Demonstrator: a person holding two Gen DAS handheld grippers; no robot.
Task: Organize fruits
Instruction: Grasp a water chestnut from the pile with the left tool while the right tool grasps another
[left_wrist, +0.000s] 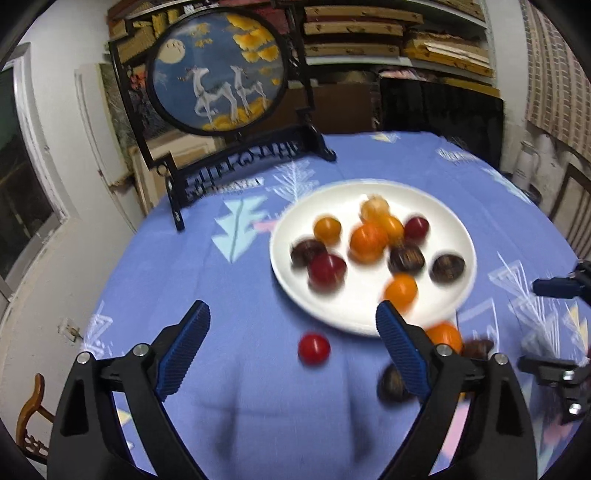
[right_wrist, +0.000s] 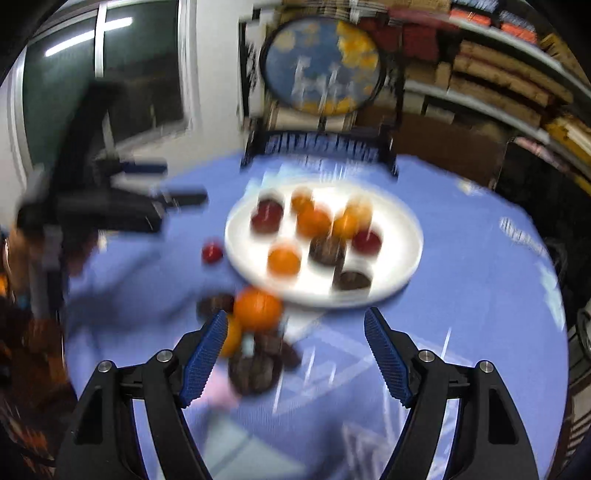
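Gaping left gripper (left_wrist: 291, 325), right gripper (right_wrist: 295, 328), empty.

- The right wrist view is smeared throughout; the round white plate (right_wrist: 406, 258) and its fruits lack clear edges.
- A dark brown round fruit (left_wrist: 389, 382) sits partly hidden behind a blue ribbed finger pad (left_wrist: 400, 347).
- The other gripper (left_wrist: 554, 325) is cut off at the left wrist view's right edge.

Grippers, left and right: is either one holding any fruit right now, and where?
Nothing is held. The left gripper and right gripper both hang open above the tablecloth.
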